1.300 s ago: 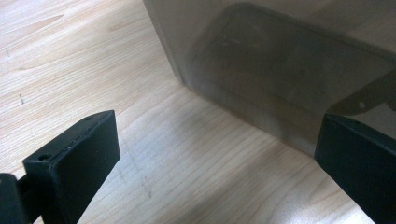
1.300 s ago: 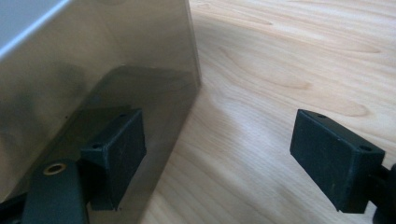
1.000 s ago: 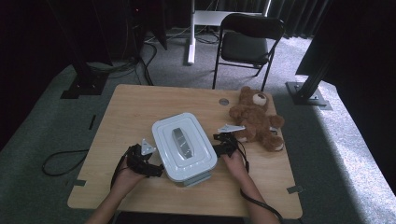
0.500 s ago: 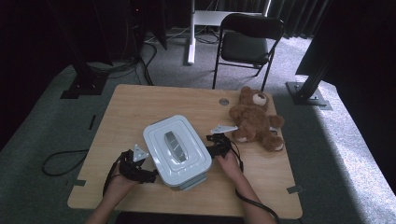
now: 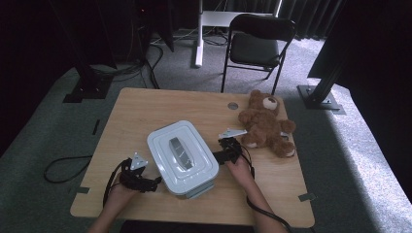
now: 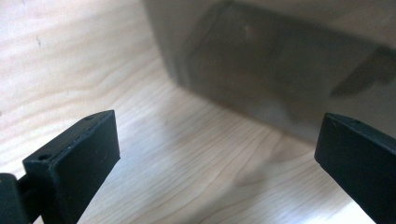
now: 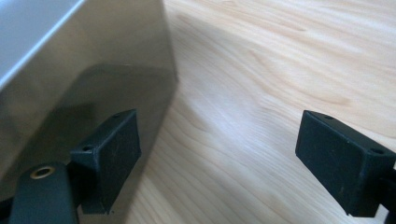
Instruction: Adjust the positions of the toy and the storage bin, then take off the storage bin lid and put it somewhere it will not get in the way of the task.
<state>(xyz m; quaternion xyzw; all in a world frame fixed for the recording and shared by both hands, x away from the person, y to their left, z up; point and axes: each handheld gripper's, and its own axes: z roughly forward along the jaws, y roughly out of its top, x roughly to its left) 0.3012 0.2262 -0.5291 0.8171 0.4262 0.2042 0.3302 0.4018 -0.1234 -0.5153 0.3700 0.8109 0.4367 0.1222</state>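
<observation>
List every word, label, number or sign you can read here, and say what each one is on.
None can be read.
The storage box: white lid with a grey handle, no print showing.
The teddy bear: no tag or label showing.
The table: bare wood, no markings.

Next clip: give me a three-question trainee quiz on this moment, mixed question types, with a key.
1. True or false: the teddy bear lies on the lid of the white lidded box.
2. Which stands at the box's left side in the high view? A) left gripper B) right gripper C) folding chair
3. In the right gripper view, what lies between the open jaws?

Key
1. False: the bear lies on the wooden table, to the right of the box and apart from it.
2. A.
3. Bare table top; one jaw stands close against the box wall, and no thing is clamped.
</observation>
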